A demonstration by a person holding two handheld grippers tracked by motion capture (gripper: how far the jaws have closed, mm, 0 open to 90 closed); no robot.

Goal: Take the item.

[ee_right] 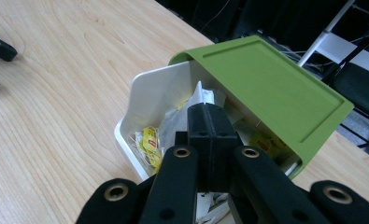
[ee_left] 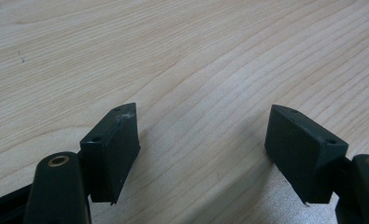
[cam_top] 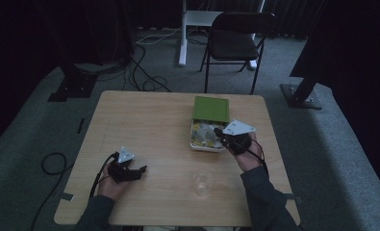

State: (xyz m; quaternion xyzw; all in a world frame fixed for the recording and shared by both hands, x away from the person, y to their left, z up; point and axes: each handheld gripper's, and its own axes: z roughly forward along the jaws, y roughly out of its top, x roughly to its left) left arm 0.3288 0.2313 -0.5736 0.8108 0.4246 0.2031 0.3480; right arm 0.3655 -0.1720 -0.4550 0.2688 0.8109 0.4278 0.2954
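Right gripper (ee_right: pixel 209 112): fingers (ee_right: pixel 222 135) pressed together over the open white box (ee_right: pixel 140 93), apparently pinching a white tea-bag packet (ee_right: pixel 202 93) whose tip shows just above them; the grip itself is hidden. The green lid (ee_right: pixel 271 88) leans across the box's far side. Yellow-tagged tea bags (ee_right: pixel 149 140) lie inside.

Left gripper (ee_left: pixel 203 140): fingers (ee_left: pixel 114 149) spread wide, holding nothing, low over bare counter (ee_left: pixel 173 46), well apart from the box.

A clear glass (cam_top: pixel 203 180) stands empty near the counter's front edge.

Assessment: box opened, packet seemingly seized; lifting out and delivery, probably to the glass, remain.
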